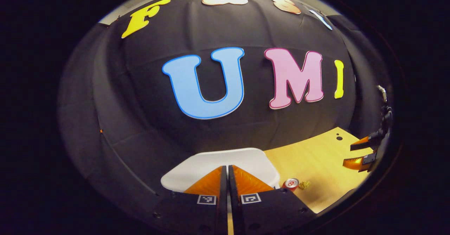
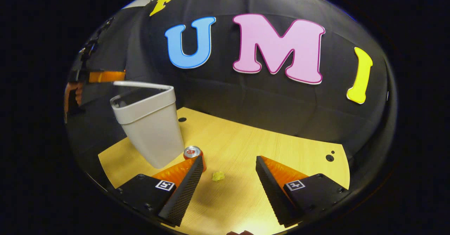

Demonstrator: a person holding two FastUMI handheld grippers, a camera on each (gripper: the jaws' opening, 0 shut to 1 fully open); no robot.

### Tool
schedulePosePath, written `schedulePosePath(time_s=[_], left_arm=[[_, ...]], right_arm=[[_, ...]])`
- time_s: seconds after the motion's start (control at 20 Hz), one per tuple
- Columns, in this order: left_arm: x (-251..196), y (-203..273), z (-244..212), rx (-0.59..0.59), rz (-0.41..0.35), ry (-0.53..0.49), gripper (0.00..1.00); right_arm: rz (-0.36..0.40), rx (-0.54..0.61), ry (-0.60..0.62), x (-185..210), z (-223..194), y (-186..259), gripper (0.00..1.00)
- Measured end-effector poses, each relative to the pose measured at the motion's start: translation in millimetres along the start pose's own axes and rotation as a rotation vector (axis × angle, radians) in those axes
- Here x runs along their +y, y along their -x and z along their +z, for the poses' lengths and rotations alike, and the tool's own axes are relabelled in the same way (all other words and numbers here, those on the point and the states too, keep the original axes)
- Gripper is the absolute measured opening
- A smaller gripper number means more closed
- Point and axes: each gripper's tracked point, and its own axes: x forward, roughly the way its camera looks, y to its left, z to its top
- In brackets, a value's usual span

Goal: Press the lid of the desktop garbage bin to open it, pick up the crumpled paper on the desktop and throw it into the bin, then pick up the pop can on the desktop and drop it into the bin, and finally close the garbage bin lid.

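The white desktop bin stands at the left of the wooden table. Its lid lies just under my left gripper, which is shut with nothing between its fingers. In the right gripper view the lid's thin edge sits a little above the bin's rim with a dark gap below it, and the left gripper hovers at its far side. A red pop can stands upright by the bin's base. The small yellow crumpled paper lies beside it, between the fingers of my open right gripper.
The wooden table runs back to the black cloth wall, with small holes near its right edge. In the left gripper view the can and paper lie right of the bin, and the right gripper is farther right.
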Motion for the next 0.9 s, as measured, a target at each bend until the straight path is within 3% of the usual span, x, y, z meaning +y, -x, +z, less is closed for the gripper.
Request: schedulePosePath(time_s=[0.2,0.45,0.6,0.8,0.85,0.9], left_arm=[[24.2,23.7,39.7,-0.103,0.036,0.023,0.17],[34.6,85.4,72.4,-0.207,0.065,-0.046,0.18],[30.3,125.3,72.4,-0.229,0.092,0.005,0.22],[21.1,169.7,62.6,-0.23,0.118,0.063,0.51],[19.1,179.6,57.2,-0.218,0.13,0.079,0.65],[20.4,187.9,52.7,-0.209,0.154,0.093,0.71]], right_arm=[[0.003,0.037,0.013,8.5,-13.8,-12.0,0.98],[0.008,0.099,0.03,14.6,-33.9,-52.5,0.98],[0.007,0.158,0.023,12.2,-55.2,-76.6,0.98],[0.026,0.252,0.031,16.8,-91.1,-115.1,0.98],[0.036,0.272,0.015,21.5,-99.0,-125.9,0.98],[0.041,0.294,0.001,22.6,-106.9,-135.0,0.98]])
